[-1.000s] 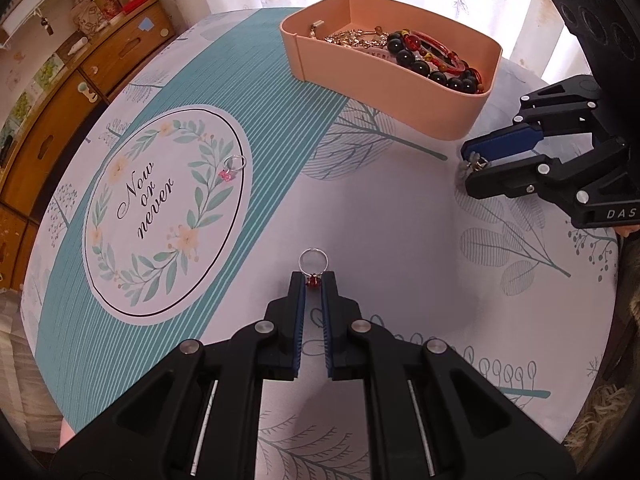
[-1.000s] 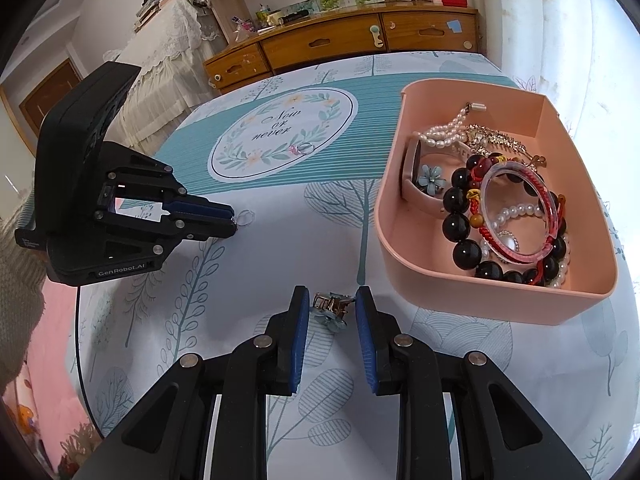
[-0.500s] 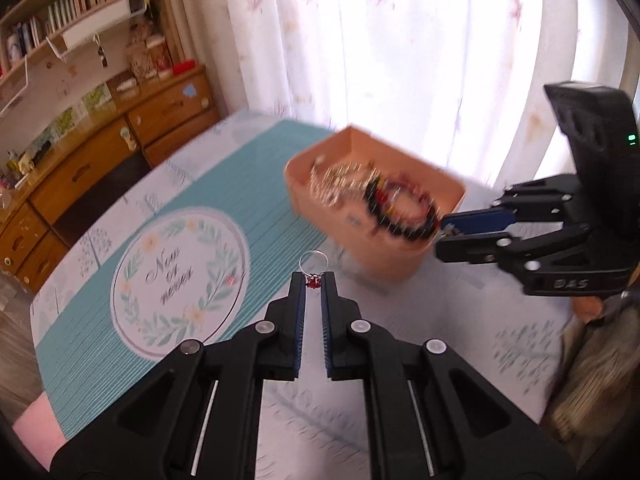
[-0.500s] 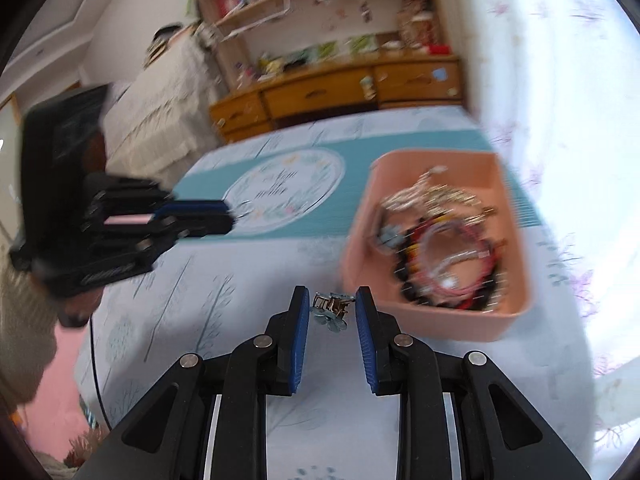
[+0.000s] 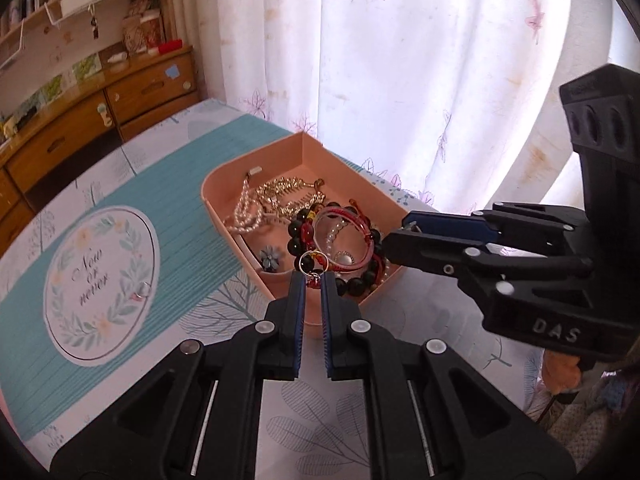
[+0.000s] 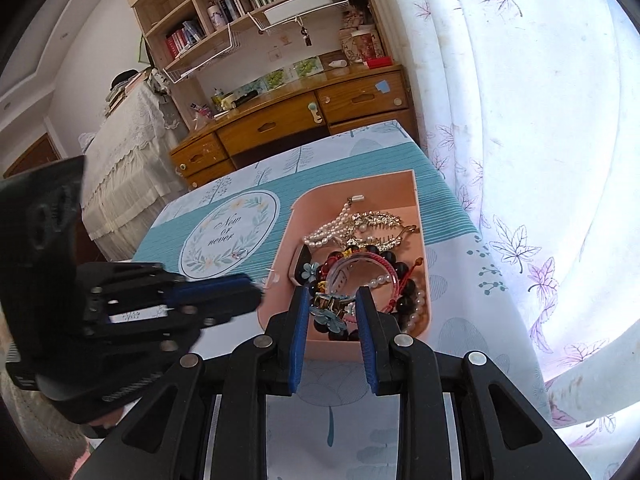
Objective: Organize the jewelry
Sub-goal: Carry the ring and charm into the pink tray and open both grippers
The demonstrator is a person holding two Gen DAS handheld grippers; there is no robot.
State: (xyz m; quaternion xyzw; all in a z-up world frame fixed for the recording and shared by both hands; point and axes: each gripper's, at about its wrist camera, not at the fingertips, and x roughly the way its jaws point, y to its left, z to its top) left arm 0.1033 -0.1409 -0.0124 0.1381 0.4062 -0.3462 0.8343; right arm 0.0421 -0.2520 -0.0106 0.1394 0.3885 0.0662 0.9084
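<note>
Over the pink tray [image 5: 224, 184], both grippers hang above the jewelry pile. Left gripper [image 5: 313, 280] is pinched on a small silver ring with a red stone [image 5: 313, 266], hoop sticking up past the fingertips, over the tray's near corner. Right gripper [image 6: 332, 304] is clamped on a blue flower hair clip [image 6: 330, 312], jaws only partly closed around it, above the tray's near end. Tray holds a black bead bracelet [image 5: 296, 240], red bangle [image 5: 344, 216], pearl strand [image 5: 244, 216], gold chain piece [image 5: 288, 192] and another blue flower [image 5: 270, 258]. One more ring [image 5: 142, 290] lies on the desk [image 5: 192, 184], on the round "Now or never" print [image 5: 100, 284], well apart from the tray.
</note>
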